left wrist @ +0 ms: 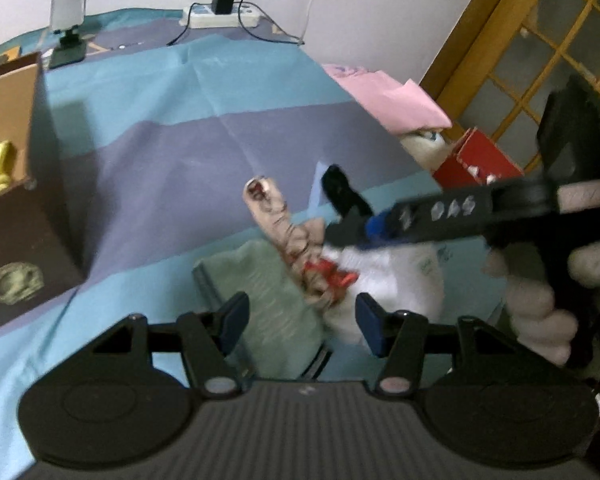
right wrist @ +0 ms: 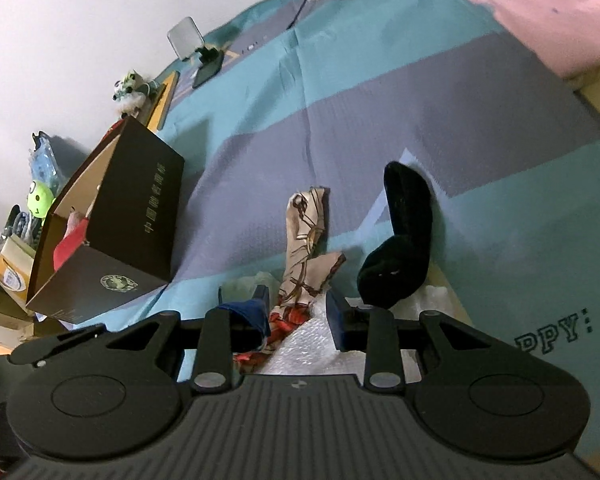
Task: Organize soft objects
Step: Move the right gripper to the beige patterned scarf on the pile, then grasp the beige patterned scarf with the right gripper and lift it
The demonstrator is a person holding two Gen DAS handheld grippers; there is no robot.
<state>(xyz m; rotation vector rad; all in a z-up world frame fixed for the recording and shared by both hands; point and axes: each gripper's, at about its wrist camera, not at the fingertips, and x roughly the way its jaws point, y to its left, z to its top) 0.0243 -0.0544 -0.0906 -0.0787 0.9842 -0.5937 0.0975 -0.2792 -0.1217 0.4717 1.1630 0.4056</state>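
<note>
Two tongs over the striped bedspread (left wrist: 148,152). Left wrist view: my left gripper (left wrist: 302,322) released, above green cloth (left wrist: 268,292) and patterned scarf (left wrist: 284,232). Right wrist view: my right gripper (right wrist: 298,312) jaws apart astride the scarf's red end, nothing pinched; black sock (right wrist: 400,240) beside; box (right wrist: 112,224) well left. Risk: grabbing two cloths together.

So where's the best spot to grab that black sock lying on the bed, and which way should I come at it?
Probably take the black sock at its bulky lower cuff end, coming down from above with the right gripper. That end bunches up thick off the striped sheet, giving the fingers something to pinch, and it lies nearest. The far toe end lies flatter. The patterned scarf lies apart on its left.
</note>
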